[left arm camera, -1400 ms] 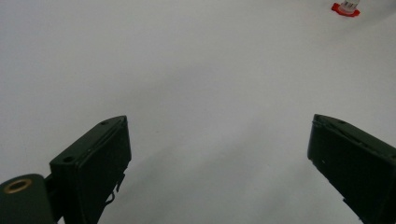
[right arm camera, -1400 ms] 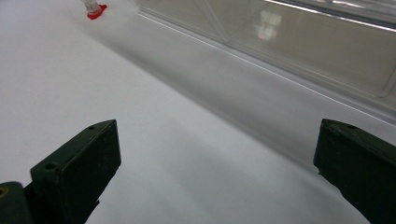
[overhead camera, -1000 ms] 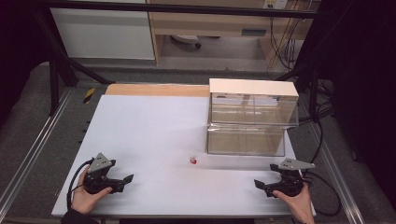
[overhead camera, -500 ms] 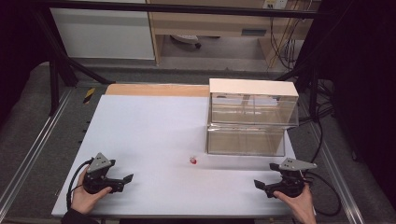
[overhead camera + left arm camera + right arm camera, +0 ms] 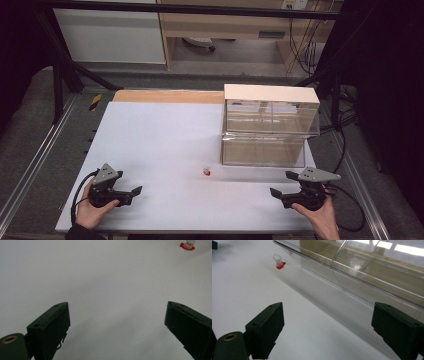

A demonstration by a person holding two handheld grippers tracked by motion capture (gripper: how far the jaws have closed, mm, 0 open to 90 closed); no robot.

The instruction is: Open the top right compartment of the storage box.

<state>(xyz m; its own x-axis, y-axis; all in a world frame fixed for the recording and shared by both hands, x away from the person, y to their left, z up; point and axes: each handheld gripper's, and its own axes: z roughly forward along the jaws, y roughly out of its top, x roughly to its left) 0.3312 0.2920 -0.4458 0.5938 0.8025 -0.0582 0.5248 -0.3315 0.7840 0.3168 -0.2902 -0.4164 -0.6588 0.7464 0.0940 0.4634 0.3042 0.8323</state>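
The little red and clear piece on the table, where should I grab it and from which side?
Probably by its clear ringed top, from above: the small piece stands upright on a flat red base that sits too low to pinch. The open right gripper looks nearer.

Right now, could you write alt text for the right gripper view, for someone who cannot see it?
The right gripper has its two black jaws wide apart over a white table, holding nothing. Ahead on the right runs a clear plastic drawer box; a small clear object with a red base stands on the table beside the box's front wall.
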